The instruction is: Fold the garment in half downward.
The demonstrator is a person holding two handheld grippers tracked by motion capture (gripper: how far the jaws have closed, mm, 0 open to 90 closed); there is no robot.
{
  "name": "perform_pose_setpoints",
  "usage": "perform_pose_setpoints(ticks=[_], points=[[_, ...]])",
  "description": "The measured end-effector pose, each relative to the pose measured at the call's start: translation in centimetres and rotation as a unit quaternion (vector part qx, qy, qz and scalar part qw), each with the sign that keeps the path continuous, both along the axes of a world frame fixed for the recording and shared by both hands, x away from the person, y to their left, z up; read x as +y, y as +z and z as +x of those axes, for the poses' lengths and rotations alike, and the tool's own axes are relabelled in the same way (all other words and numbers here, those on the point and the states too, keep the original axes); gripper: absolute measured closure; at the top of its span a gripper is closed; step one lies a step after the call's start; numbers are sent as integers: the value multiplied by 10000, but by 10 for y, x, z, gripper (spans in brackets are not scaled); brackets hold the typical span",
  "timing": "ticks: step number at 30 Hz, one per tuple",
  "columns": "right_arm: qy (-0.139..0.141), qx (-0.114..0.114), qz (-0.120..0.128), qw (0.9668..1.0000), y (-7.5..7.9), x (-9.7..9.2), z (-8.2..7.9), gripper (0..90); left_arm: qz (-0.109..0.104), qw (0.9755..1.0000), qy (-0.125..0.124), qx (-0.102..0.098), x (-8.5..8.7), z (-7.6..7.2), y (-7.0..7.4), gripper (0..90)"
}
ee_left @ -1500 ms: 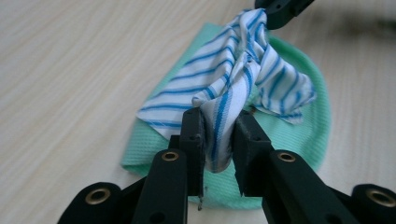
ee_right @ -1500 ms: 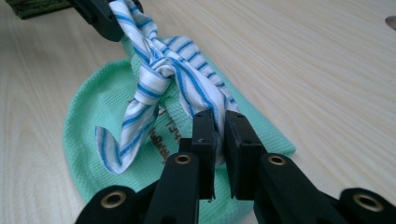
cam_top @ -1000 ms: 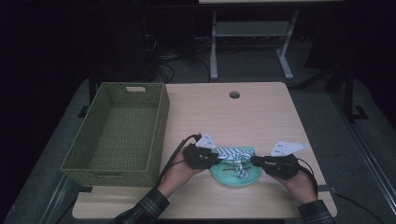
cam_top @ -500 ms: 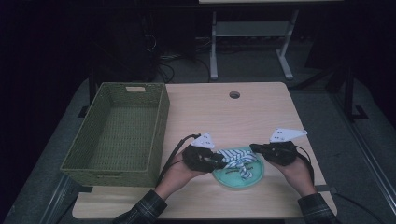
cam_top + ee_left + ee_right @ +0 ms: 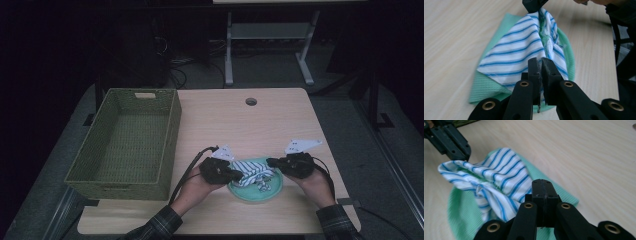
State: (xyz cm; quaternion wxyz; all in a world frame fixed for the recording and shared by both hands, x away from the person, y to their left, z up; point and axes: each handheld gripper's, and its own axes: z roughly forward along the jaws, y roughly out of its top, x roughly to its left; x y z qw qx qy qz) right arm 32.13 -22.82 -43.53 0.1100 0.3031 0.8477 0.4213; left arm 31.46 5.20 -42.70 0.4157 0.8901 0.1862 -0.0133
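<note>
- Lying on the table (image 5: 280, 120) just before the person, a striped cloth (image 5: 254, 172) rests atop a green cloth (image 5: 250, 192), to the right of the basket (image 5: 125, 142).
- The striped cloth is pinched at both ends: the left gripper (image 5: 234, 174) is clenched on its left end, the right gripper (image 5: 272, 162) on its right end.
- In the left gripper view, the jaws of the left gripper (image 5: 540, 65) are seen nearly together with the striped cloth (image 5: 524, 53) nipped between them; they have just been closing. At the top of that view the right gripper (image 5: 534, 6) is clamped on the cloth's far end.
- In the right gripper view, the right gripper (image 5: 544, 188) is fully clenched, and the striped cloth (image 5: 499, 178) is caught at its tips, as far as can be told; the left gripper (image 5: 456, 147) is seen gripping the far end at upper left.
- The cloth's long axis runs left to right between the two grippers, sagging and bunched in the middle rather than taut.
- The green cloth (image 5: 489, 87) stays flat beneath, gripped by neither, as far as can be judged.
- The basket lies to the left, so the left hand (image 5: 200, 185) is nearer to it than the right hand (image 5: 312, 182); a lift and leftward carry would be led from that side, it is judged.
</note>
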Motion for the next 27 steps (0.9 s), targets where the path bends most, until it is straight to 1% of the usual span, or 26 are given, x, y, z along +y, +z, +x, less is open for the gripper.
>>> perform_pose_setpoints(ticks=[3, 5, 7, 8, 11, 15, 17, 19, 20, 22, 24, 27], points=[[65, 61, -30, 10000, -3, -2, -8, 897, 116, 9999, -103, 33, -4, -3, -3, 850], [99, 116, -62, 9999, -5, -2, -14, 897, 156, 9998, -133, 60, -6, -4, -7, 850], [149, 130, -107, 9997, -7, -1, -18, 897, 256, 9995, -189, 74, -8, -5, -10, 850], [146, 173, -117, 9997, -8, -1, -20, 897, 300, 9993, -224, 88, -9, -6, -12, 850], [195, 198, -153, 9995, -12, -2, -25, 897, 362, 9988, -291, 153, -12, -9, -16, 850], [237, 322, -186, 9990, -18, -3, -33, 897, 590, 9972, -427, 186, -18, -13, -23, 848], [274, 384, -240, 9986, -22, -3, -37, 897, 672, 9965, -452, 205, -19, -14, -25, 847], [326, 374, -255, 9984, -24, -4, -39, 897, 708, 9962, -453, 237, -19, -14, -27, 846], [308, 427, -247, 9983, -24, -4, -40, 897, 736, 9959, -471, 247, -19, -14, -28, 845], [339, 459, -256, 9980, -26, -4, -43, 897, 753, 9956, -470, 296, -19, -14, -29, 842], [362, 499, -303, 9976, -28, -4, -45, 898, 765, 9955, -481, 292, -19, -14, -29, 842], [379, 437, -276, 9979, -26, -5, -46, 897, 726, 9957, -478, 310, -19, -15, -26, 832]])
